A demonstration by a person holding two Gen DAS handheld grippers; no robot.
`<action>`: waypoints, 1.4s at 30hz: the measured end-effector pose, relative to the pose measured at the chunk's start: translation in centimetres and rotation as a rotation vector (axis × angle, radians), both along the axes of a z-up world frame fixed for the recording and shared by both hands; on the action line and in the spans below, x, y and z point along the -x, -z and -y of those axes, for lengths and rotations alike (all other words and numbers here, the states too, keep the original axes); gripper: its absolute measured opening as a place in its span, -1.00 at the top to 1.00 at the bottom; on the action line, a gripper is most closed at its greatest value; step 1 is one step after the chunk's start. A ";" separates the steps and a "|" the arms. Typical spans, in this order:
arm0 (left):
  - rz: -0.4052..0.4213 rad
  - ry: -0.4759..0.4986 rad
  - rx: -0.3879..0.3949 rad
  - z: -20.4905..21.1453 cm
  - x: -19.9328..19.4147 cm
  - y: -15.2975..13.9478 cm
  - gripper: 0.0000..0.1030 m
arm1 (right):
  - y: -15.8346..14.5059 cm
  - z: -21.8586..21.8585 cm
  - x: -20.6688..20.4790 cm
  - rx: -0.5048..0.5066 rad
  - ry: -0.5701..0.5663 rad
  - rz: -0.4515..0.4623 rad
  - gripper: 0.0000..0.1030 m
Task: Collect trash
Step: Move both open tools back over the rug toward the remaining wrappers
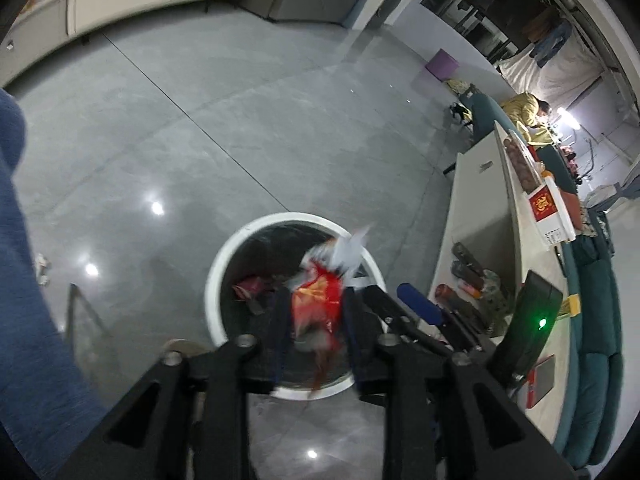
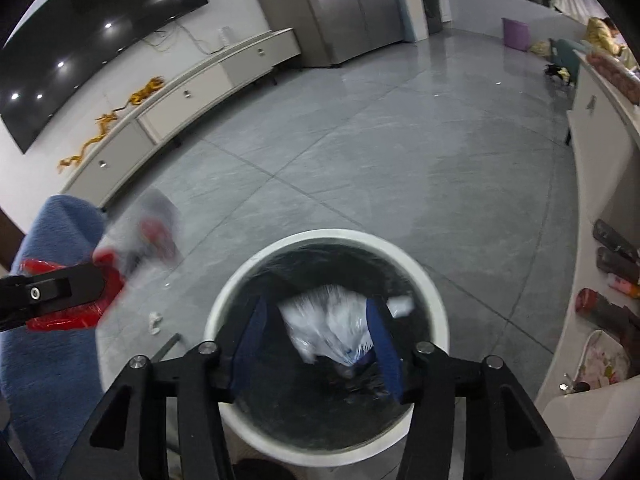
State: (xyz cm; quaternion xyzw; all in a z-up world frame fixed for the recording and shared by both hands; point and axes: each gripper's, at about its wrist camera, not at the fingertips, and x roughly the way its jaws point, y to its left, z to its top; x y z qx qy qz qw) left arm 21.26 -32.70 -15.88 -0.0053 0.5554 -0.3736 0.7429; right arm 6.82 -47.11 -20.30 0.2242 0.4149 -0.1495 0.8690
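Over the round white black-lined bin (image 1: 224, 264), the loosened left tool (image 1: 314, 312) frames a light, crinkly red snack wrapper (image 1: 316, 300), the parted right tool (image 2: 320, 332) a limp white plastic bag (image 2: 332, 328); pinch either anywhere.

Indoor light, moderately dim; ceiling spots glare off glossy floor (image 1: 224, 128) and dark TV screen (image 2: 92, 52). Heavy fisheye bend, black vignette at corners. Motion blur on red wrapper (image 1: 316, 304) and white bag (image 2: 332, 328); background fairly sharp

White-rimmed bin (image 2: 434, 304), red-and-gold wrapper (image 1: 316, 300), clear-white bag (image 2: 332, 328), grey floor (image 2: 360, 160).
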 end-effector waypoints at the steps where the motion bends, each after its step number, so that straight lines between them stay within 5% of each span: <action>1: 0.002 -0.007 -0.001 0.5 0.1 0.2 0.00 | 0.0 0.1 -0.1 -0.004 0.007 -0.002 0.03; 9: 0.026 -0.053 0.029 -0.6 1.5 -1.0 -0.04 | -2.3 -0.4 2.6 0.038 0.034 0.014 0.03; 19: 0.216 -0.148 0.081 -7.4 7.4 -8.7 -0.04 | -10.9 -4.8 5.3 0.140 -0.031 0.155 0.03; 30: 0.360 -0.251 0.121 -18.7 14.3 -14.6 -0.06 | -18.7 -12.3 9.4 0.194 -0.148 0.305 0.03; 42: 0.510 -0.447 0.087 -34.7 19.0 -17.1 -0.19 | -22.9 -21.4 9.4 0.218 -0.325 0.383 0.01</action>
